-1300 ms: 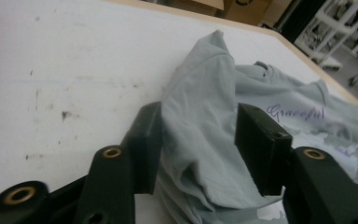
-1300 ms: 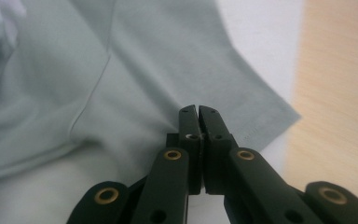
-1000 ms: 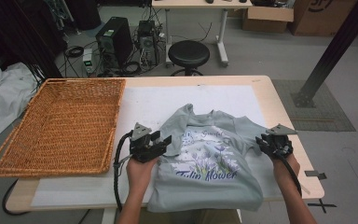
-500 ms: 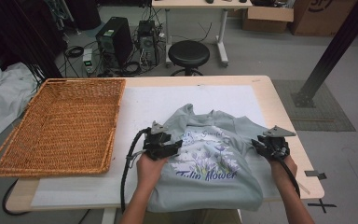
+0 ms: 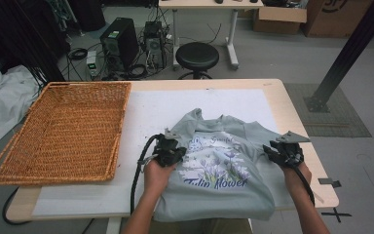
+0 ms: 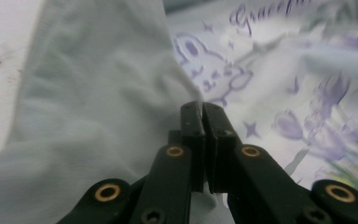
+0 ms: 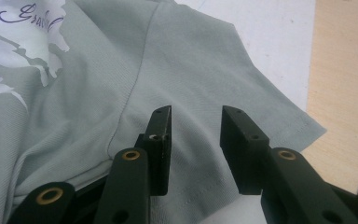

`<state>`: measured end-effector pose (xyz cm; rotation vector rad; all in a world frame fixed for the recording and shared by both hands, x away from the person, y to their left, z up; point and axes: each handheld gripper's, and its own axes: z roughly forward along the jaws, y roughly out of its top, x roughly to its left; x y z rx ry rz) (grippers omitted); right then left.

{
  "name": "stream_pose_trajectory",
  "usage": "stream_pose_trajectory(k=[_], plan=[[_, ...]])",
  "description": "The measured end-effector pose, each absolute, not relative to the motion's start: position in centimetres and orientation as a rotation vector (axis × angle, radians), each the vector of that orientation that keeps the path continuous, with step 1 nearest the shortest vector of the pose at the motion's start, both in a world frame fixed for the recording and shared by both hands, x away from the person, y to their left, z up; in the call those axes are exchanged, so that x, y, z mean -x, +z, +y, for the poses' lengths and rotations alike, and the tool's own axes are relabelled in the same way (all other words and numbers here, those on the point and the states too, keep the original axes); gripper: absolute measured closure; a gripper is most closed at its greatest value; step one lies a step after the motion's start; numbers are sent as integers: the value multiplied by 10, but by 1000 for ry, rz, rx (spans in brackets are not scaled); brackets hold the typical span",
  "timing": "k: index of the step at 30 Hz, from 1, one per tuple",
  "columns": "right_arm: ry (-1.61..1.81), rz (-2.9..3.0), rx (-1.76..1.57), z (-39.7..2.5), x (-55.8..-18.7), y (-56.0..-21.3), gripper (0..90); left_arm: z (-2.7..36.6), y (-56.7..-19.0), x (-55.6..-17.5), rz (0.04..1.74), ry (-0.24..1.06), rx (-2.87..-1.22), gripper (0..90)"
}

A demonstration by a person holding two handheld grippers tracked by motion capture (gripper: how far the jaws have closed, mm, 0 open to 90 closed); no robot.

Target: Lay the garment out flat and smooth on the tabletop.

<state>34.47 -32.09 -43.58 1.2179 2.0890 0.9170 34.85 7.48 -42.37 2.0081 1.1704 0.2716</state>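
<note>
A pale green shirt lies face up on the white mat of the desk, its hem hanging over the near edge and its print reading "Tulip Flower". A wicker tray sits on the desk to the left of it, well apart.

From above, the left tool sits on the shirt's left part beside the print, and the right tool over the right sleeve, but its jaws are too small there to judge. The left gripper view settles it: the left tool is clenched on a raised fold of the shirt, pulled up over the rabbit drawing in the print. The right gripper view shows the right tool released, jaws apart and hanging just over the sleeve near its hem, with bare desk past the sleeve's corner; whether the tips touch the cloth cannot be told.

Against the picture a second ago, the left tool has moved in from the shirt's left edge toward the print, carrying cloth with it, so the left side now lies narrower. The right tool has barely shifted.
</note>
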Motion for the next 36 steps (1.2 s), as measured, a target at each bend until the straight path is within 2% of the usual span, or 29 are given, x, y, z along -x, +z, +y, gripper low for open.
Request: stream_pose_trajectory(k=[2,5,8,11,15,16,18,19,22,24,26,28,30,31,32,33,34,36], plan=[[924,2088,-1217,-321,-345,-435,640,85,-418,-350,1223,286,-1904,885],[938,2072,-1221,-323,-346,-433,640,106,-405,-349,1323,385,-1718,887],[963,2043,-1244,-326,-347,-430,644,128,-393,-348,1452,577,-1568,885],[982,2032,-1253,-329,-348,-427,643,144,-387,-350,1567,726,-1494,884],[988,2043,-1243,-328,-347,-427,640,151,-387,-352,1646,849,-1526,878],[988,2046,-1242,-328,-347,-428,639,151,-388,-352,1659,858,-1533,857],[993,2048,-1241,-327,-348,-429,633,149,-386,-349,1643,890,-1513,682],[993,2048,-1236,-326,-348,-429,630,148,-384,-347,1624,900,-1514,644],[1018,2045,-1235,-326,-347,-428,608,137,-376,-336,1461,832,-1523,615],[1112,2100,-1205,-323,-348,-426,559,127,-379,-337,1385,711,-1591,619],[1148,2217,-1136,-312,-349,-429,533,117,-391,-344,1389,617,-1690,625],[1125,2302,-1075,-298,-347,-436,524,111,-411,-351,1447,579,-1770,650],[1027,2352,-1042,-288,-343,-445,556,111,-425,-353,1488,526,-1793,674],[1043,2328,-1042,-288,-340,-448,620,110,-432,-353,1499,513,-1805,694],[1035,2316,-1049,-290,-339,-448,734,109,-437,-352,1505,514,-1833,699],[995,2298,-1045,-292,-339,-446,805,108,-442,-352,1500,511,-1859,708],[986,2290,-1054,-294,-340,-445,831,107,-443,-351,1484,542,-1876,725],[952,2258,-1076,-298,-342,-444,840,109,-441,-352,1490,532,-1894,816]])
